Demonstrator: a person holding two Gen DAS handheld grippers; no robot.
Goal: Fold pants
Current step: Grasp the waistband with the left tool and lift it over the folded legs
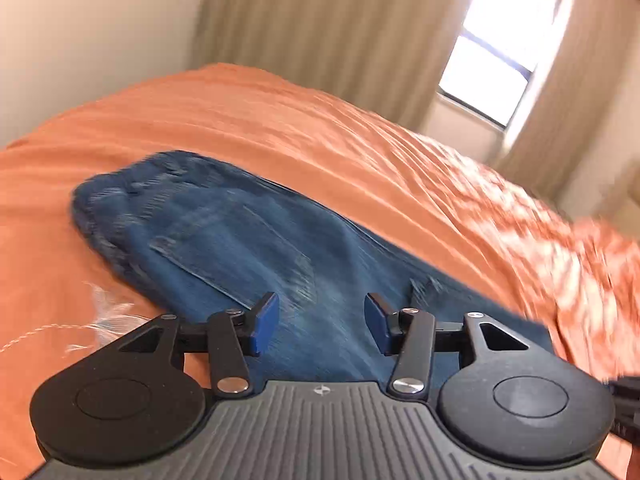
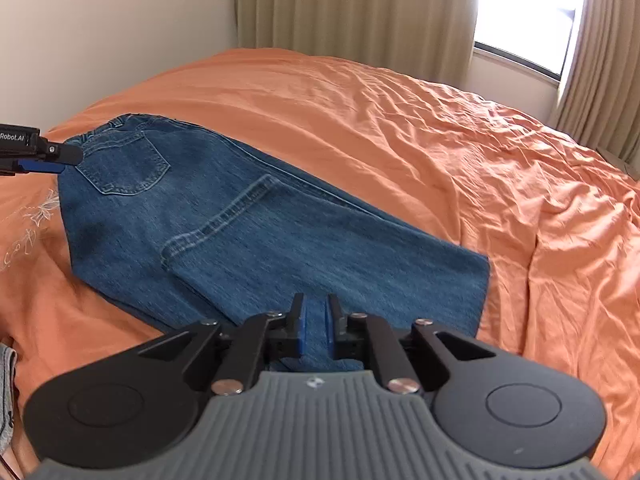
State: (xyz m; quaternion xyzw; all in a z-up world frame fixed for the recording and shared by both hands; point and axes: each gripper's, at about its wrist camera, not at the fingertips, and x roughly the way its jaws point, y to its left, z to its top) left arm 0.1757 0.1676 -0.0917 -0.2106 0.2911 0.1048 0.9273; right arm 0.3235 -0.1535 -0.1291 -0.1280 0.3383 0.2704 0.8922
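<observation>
Blue jeans (image 2: 256, 240) lie flat on the orange bedspread (image 2: 400, 128), laid leg on leg, with the waistband and a back pocket at the far left and a straight cut edge at the right. My right gripper (image 2: 315, 328) hovers over the near edge of the denim, its blue pads a narrow gap apart with nothing pinched between them. My left gripper (image 1: 322, 324) stands open above the jeans (image 1: 224, 240), which look blurred there, and its jaws are empty. In the right wrist view the left gripper (image 2: 64, 160) shows at the left edge, by the waistband.
The bedspread (image 1: 360, 152) is wrinkled toward the right and carries white embroidery (image 2: 36, 212) at the left. A pale wall, beige curtains (image 2: 352, 12) and a bright window (image 2: 524, 16) stand behind the bed. Some grey cloth (image 2: 6, 392) shows at the lower left edge.
</observation>
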